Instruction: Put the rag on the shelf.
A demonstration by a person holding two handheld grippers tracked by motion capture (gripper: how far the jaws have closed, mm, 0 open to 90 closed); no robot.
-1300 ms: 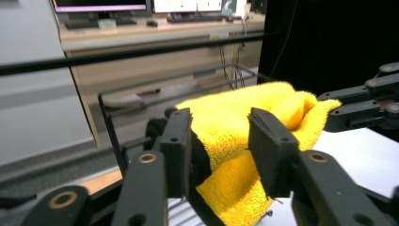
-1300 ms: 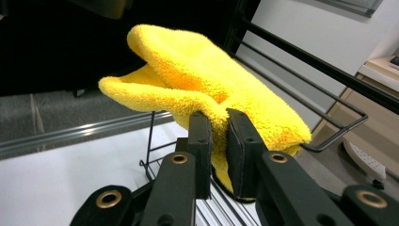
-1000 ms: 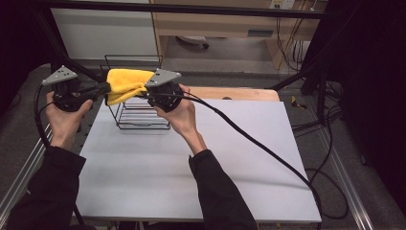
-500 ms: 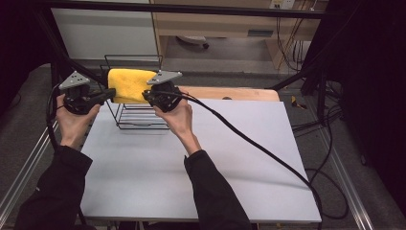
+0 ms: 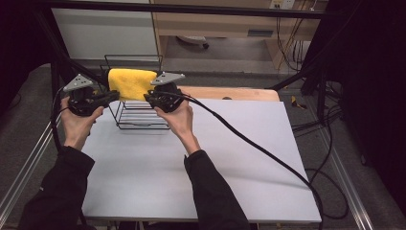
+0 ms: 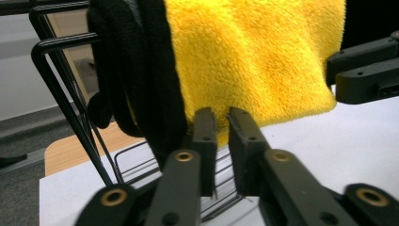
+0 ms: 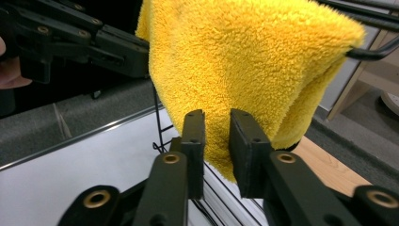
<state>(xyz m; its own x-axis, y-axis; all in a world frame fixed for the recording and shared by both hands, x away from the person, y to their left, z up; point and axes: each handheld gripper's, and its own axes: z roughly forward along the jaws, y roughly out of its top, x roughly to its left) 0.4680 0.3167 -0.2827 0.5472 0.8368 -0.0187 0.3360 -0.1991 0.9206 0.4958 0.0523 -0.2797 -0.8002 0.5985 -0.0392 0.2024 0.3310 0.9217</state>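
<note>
A fluffy yellow towel (image 5: 131,82) hangs over the top wire of a black wire rack (image 5: 140,120) at the back left of the table. My left gripper (image 5: 115,95) is at the towel's left edge and my right gripper (image 5: 146,97) at its right edge. In the left gripper view the left gripper (image 6: 222,122) has a narrow gap between its pads, with the towel's (image 6: 249,56) lower hem in and behind it. The right gripper (image 7: 217,125) also shows a gap, with the towel's (image 7: 235,56) hanging edge in it. Both pairs of jaws have just been opening.
A black cloth (image 6: 136,70) hangs on the rack beside the towel. The rack stands on a white table (image 5: 230,158) with a wooden board (image 5: 239,93) behind it. A thick black cable (image 5: 249,143) trails from the right gripper across the table to the right.
The towel was bunched between the two grippers above the rack; now it hangs flat over the top wire. Both hands have sunk a little, the left also shifted right, and both jaws have parted.
</note>
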